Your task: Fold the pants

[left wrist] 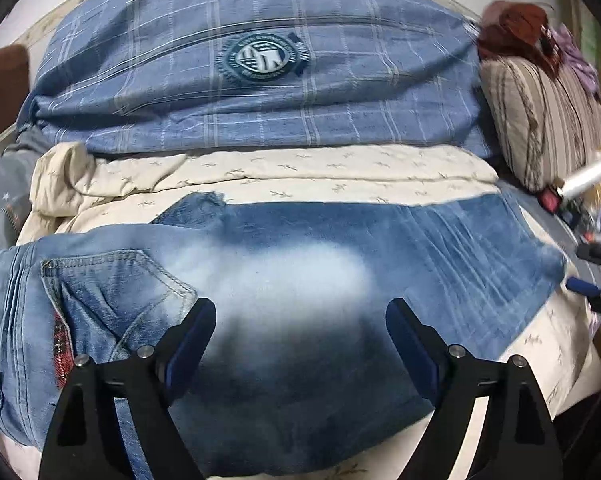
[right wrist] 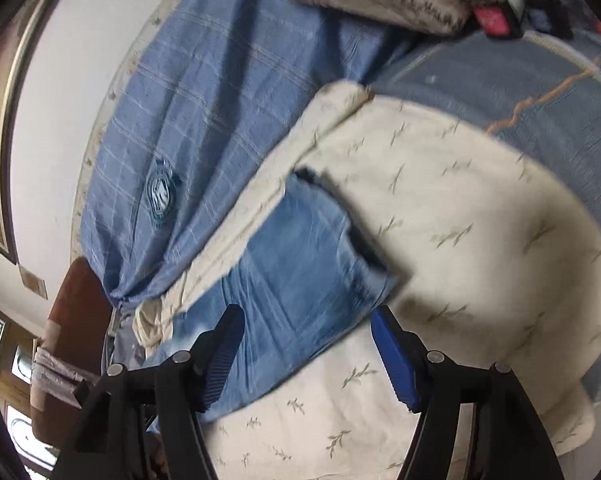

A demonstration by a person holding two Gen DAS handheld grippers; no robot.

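Your left gripper (left wrist: 300,320) stands spread, both fingers above the faded thigh of the jeans (left wrist: 292,264), pinching nothing. Your right gripper (right wrist: 306,332) is also spread, its fingers straddling the hem corner of the leg with no cloth between the pads.

The jeans lie flat across the cream sheet (left wrist: 340,176), legs stacked one on the other: waistband and back pocket (left wrist: 116,280) at the left in the left wrist view, hems at the right. Behind them sits a blue plaid pillow (left wrist: 260,60), and a striped cushion (left wrist: 540,120) stands near the hem end.

Judgement: the lengthwise fold looks done; the crosswise fold, hems to waist, is next. To do it well, take both layers at the hem corners, not the top layer only. Seat the pads fully over the edge before you close. Lift just clear of the sheet and carry the hems toward the waistband, keeping the two grippers level so that the crease runs square. Keep the right side away from the clutter beside the cushion.
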